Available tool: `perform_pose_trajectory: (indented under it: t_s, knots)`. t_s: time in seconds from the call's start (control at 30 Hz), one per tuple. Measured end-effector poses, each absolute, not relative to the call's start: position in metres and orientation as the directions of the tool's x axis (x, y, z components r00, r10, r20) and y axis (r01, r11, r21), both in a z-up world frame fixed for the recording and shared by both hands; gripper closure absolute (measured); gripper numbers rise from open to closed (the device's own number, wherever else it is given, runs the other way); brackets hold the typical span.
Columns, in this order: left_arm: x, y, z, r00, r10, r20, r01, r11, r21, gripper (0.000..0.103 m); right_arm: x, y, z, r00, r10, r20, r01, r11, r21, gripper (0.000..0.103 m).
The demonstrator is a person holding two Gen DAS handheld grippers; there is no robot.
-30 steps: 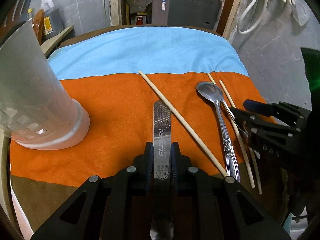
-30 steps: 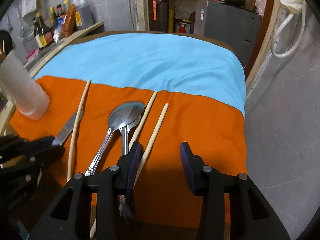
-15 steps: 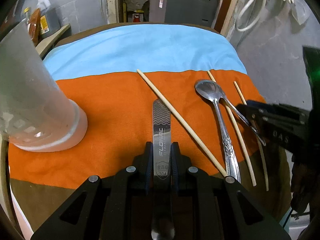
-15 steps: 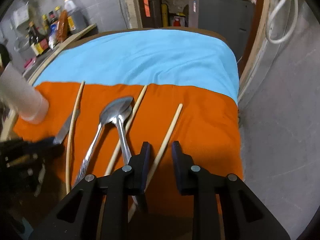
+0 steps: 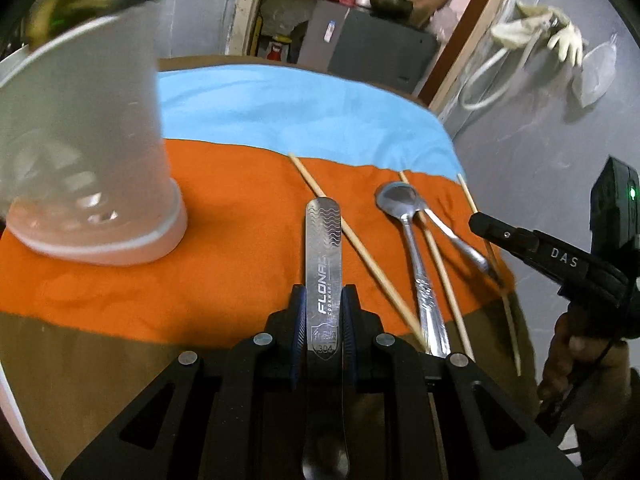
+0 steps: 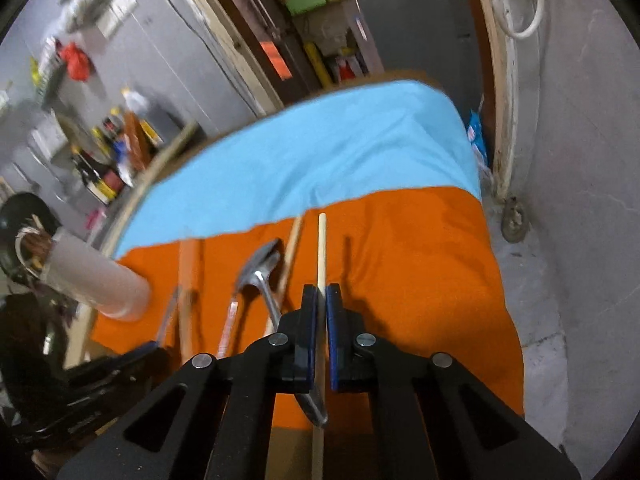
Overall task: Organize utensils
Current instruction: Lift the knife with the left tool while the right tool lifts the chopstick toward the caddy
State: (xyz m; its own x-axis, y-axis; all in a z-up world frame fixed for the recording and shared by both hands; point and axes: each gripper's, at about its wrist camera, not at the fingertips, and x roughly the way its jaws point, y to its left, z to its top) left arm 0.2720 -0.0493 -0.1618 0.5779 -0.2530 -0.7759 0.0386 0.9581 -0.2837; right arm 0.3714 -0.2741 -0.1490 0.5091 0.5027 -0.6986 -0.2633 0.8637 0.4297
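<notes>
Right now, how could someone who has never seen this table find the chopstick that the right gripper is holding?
Find the orange cloth. The right gripper is shut on one pale chopstick near its right side. Unlike the other chopsticks, it lies away from the spoons.

Right gripper (image 6: 321, 300): clamped on chopstick (image 6: 321, 248)
Spoons (image 6: 258, 272): just left of chopstick
White holder (image 6: 96, 280): far left of chopstick, on orange cloth (image 6: 420, 260)
</notes>
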Motion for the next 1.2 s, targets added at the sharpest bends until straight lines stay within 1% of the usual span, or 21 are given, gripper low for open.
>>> perform_pose_trajectory:
  t_s: [0.07, 0.2, 0.27, 0.43, 0.7, 0.9, 1.0, 1.2]
  knots:
    - [0.263, -0.048, -0.159, 0.592, -0.261, -0.763, 0.05, 0.956, -0.289, 0.089, 0.36, -0.278, -0.142, 0.55, 0.52, -0.653, -0.278, 0.852, 0.444, 0.1]
    - [0.248, -0.044, -0.153, 0.61, -0.272, -0.744, 0.064, 0.953, -0.297, 0.089, 0.342, -0.277, -0.125, 0.634, 0.514, -0.578, -0.31, 0.853, 0.419, 0.1]
    - [0.243, -0.041, -0.146, 0.636, -0.279, -0.719, 0.064, 0.948, -0.311, 0.089, 0.338, -0.273, -0.118, 0.661, 0.511, -0.55, -0.318, 0.854, 0.411, 0.1]
    - [0.225, -0.034, -0.114, 0.733, -0.298, -0.612, 0.107, 0.938, -0.329, 0.089, 0.326, -0.264, -0.091, 0.719, 0.523, -0.459, -0.348, 0.841, 0.413, 0.1]
    - [0.211, -0.007, -0.053, 0.829, -0.333, -0.449, 0.174, 0.917, -0.359, 0.089, 0.307, -0.23, -0.03, 0.773, 0.579, -0.26, -0.454, 0.79, 0.412, 0.1]
    - [0.211, 0.04, -0.011, 0.877, -0.313, -0.364, 0.18, 0.917, -0.355, 0.089, 0.3, -0.191, 0.012, 0.779, 0.615, -0.125, -0.527, 0.749, 0.401, 0.1]
    - [0.217, 0.073, 0.003, 0.907, -0.273, -0.32, 0.157, 0.925, -0.345, 0.089, 0.301, -0.168, 0.026, 0.773, 0.631, -0.068, -0.559, 0.727, 0.399, 0.1]
    - [0.239, 0.141, 0.006, 0.962, -0.176, -0.21, 0.086, 0.922, -0.378, 0.089, 0.305, -0.116, 0.037, 0.789, 0.612, 0.051, -0.574, 0.706, 0.414, 0.1]
